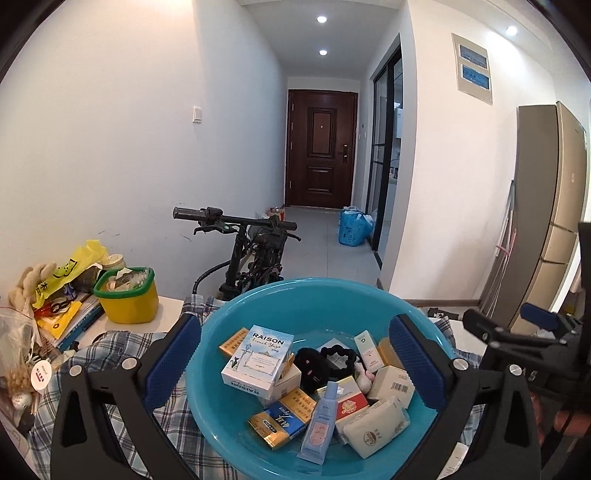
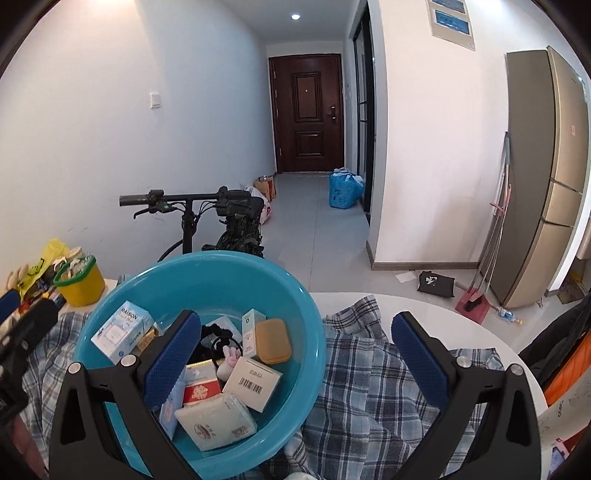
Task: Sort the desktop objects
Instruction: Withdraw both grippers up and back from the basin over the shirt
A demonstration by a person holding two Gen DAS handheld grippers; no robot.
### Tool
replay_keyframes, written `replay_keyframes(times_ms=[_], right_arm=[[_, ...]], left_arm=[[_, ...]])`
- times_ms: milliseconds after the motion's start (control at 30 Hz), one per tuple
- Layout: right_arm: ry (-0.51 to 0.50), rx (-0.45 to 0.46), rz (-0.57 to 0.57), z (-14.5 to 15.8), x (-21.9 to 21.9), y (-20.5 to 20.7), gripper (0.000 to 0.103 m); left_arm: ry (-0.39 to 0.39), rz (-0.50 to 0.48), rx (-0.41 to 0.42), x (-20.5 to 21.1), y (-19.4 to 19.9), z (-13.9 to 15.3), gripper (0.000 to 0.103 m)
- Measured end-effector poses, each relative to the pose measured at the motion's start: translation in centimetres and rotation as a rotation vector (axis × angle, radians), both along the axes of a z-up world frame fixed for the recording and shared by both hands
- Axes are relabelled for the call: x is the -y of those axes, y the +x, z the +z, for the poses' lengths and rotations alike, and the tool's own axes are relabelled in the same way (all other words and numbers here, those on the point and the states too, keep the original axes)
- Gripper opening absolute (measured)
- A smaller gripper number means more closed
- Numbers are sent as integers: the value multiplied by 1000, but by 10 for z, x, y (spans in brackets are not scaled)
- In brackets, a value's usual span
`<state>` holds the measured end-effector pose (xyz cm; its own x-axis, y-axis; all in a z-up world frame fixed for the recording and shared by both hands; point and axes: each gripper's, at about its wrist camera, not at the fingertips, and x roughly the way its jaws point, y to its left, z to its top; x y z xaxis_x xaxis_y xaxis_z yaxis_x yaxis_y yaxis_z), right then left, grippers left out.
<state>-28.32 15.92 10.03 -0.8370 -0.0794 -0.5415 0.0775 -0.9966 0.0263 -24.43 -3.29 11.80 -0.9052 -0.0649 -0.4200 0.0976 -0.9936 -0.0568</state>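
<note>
Pretty bright, even light from the round recessed ceiling spotlights (image 1: pixel 321 19) with soft shadows, everything sharp in the middle, though the fisheye bends the white walls (image 2: pixel 92 110) and leaves black corners.

The blue basin (image 1: pixel 258 295) has its near rim cut off below, and stacked boxes hide the lower ones.

White walls (image 1: pixel 110 129) line a hallway with a grey tiled floor (image 1: pixel 332 240) that ends at a dark wooden door (image 1: pixel 321 147). Recessed ceiling lights (image 1: pixel 322 19) glow overhead. A gold refrigerator (image 2: pixel 543 166) stands on the right.
</note>
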Motion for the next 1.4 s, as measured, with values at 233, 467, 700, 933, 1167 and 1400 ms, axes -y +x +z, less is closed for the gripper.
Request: replay_keyframes(times_ms=[233, 467, 700, 933, 1167, 1400], right_arm=[[63, -33, 46, 2, 15, 42, 103], [73, -91, 58, 15, 22, 89, 103], [55, -132, 76, 32, 23, 129, 103], [54, -148, 86, 36, 21, 163, 103], [74, -85, 93, 30, 12, 188, 103], [161, -69, 120, 33, 5, 235, 103]], left_arm=[[0, -13, -26, 5, 28, 10, 103], [13, -47, -29, 8, 64, 16, 103], [20, -59, -56, 7, 111, 18, 103], [58, -109, -25, 3, 141, 9, 103], [48, -75, -78, 1, 170, 12, 103], [36, -51, -90, 4, 184, 6, 103]])
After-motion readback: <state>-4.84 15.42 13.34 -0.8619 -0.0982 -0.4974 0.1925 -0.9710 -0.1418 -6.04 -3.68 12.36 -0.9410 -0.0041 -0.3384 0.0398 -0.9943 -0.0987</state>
